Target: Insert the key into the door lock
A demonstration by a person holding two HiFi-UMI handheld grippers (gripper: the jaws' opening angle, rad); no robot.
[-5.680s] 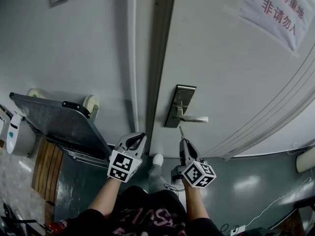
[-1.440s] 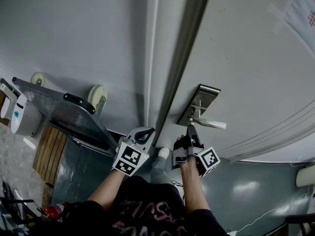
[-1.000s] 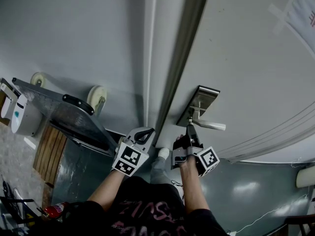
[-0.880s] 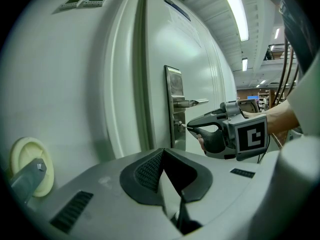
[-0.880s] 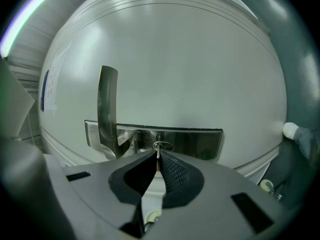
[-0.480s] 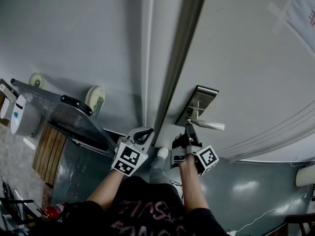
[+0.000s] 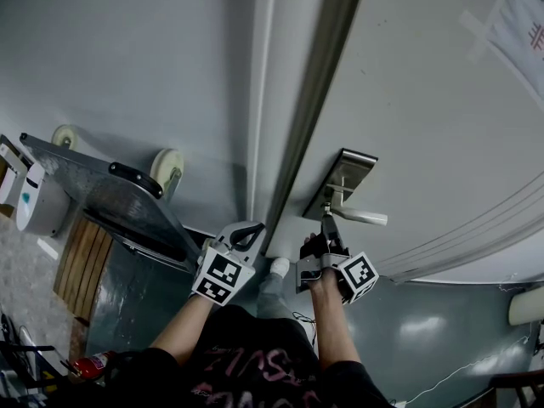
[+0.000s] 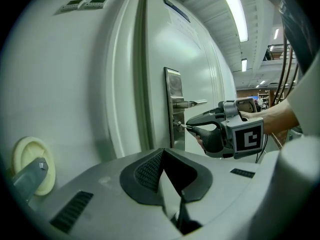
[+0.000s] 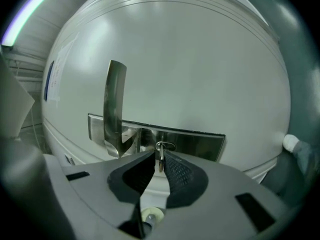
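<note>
The door (image 7: 425,100) is closed. On its lock plate (image 7: 344,177), near the handle (image 7: 364,218), the key (image 9: 160,159) already sits in the keyhole. The right gripper (image 7: 327,224) is at the plate. Its fingers have just been opening and stand a little apart around the key head, seemingly without pressing it. The left gripper (image 7: 246,230) waits to the left, fingers closed together and empty. I judge the insertion done; only drawing the right gripper away is left.

Head view dim, bluish. Gripper views bulge, corners black; the left view's ceiling tube lights (image 8: 235,11) glare at one o'clock; foreground perhaps soft.
</note>
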